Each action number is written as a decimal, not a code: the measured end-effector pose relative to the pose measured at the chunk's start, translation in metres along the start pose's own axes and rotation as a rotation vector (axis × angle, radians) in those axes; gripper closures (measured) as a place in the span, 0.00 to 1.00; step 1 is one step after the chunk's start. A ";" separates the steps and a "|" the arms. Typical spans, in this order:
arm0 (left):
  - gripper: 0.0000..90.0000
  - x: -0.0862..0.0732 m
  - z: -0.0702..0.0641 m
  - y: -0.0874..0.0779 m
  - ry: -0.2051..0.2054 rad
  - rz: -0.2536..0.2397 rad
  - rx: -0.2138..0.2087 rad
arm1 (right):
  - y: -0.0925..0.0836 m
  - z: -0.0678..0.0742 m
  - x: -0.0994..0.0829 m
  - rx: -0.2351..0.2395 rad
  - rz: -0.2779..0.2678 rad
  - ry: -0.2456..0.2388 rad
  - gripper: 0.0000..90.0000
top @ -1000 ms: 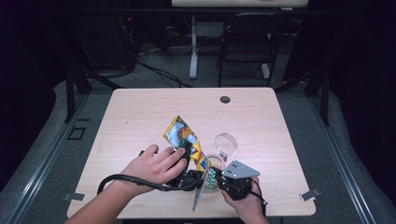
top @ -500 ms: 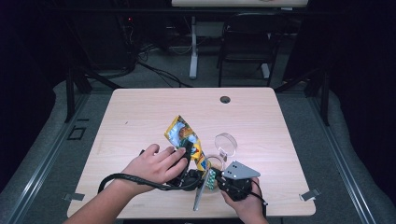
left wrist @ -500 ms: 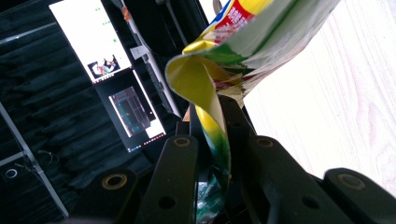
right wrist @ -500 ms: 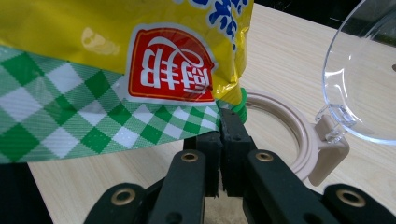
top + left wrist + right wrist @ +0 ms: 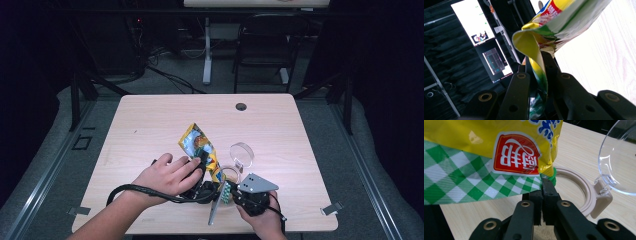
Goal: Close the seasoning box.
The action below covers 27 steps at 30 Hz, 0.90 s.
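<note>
High view: a pale wooden table point(image 5: 150, 125) in a dark room, with a person's forearms coming in from the near edge. On the left, the left hand point(image 5: 167, 176) holds the left gripper point(image 5: 202, 165), whose jaws are shut on the lower edge of a yellow and green snack bag point(image 5: 199, 146); the bag stands tilted above the table near its middle front. In the left gripper view, the bag's folded edge runs down between the two black jaws. Just right of the bag is a round container point(image 5: 229, 174) with a tan rim and a clear hinged lid point(image 5: 242, 154) standing open. Farthest right, the right hand point(image 5: 262, 217) holds the right gripper point(image 5: 227, 190), and the right gripper view shows its jaws pressed together on the bag's green checked corner point(image 5: 534, 183). The work looks to be at an early stage: both grippers have hold of the bag and the container is open, but the bag seems not yet torn or emptied.
</note>
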<state>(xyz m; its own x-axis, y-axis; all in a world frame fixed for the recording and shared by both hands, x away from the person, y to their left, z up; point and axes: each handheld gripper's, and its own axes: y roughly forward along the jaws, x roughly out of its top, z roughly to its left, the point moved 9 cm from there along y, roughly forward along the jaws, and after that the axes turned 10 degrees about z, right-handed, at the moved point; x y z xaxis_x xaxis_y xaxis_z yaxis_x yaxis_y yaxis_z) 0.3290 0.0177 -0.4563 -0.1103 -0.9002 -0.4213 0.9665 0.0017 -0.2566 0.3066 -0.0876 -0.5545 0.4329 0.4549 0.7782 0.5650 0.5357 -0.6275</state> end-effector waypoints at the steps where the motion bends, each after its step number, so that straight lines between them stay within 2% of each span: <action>1: 0.96 0.000 0.000 0.000 -0.001 0.000 0.006 | 0.000 0.000 0.000 0.001 0.000 -0.001 0.98; 17: 0.96 0.002 0.002 0.001 -0.013 -0.009 0.007 | -0.001 0.000 0.000 -0.003 -0.007 0.003 0.98; 19: 0.96 0.003 0.004 0.000 0.003 -0.011 0.018 | -0.002 0.000 0.000 -0.002 -0.005 0.003 0.98; 21: 0.96 0.003 0.004 0.000 0.003 -0.014 0.018 | -0.002 0.000 -0.001 -0.004 0.000 0.001 0.98; 24: 0.96 0.004 0.002 0.001 -0.012 -0.016 0.000 | -0.002 0.001 -0.001 -0.001 -0.005 0.003 0.98; 27: 0.96 0.005 0.005 0.001 0.001 -0.021 0.018 | -0.003 0.001 -0.002 -0.003 -0.002 0.003 0.98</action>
<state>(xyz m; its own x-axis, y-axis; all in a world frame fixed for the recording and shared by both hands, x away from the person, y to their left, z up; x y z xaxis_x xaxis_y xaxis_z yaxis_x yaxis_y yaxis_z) 0.3301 0.0109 -0.4545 -0.1306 -0.8996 -0.4168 0.9679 -0.0246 -0.2500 0.3035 -0.0897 -0.5541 0.4342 0.4513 0.7796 0.5679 0.5347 -0.6258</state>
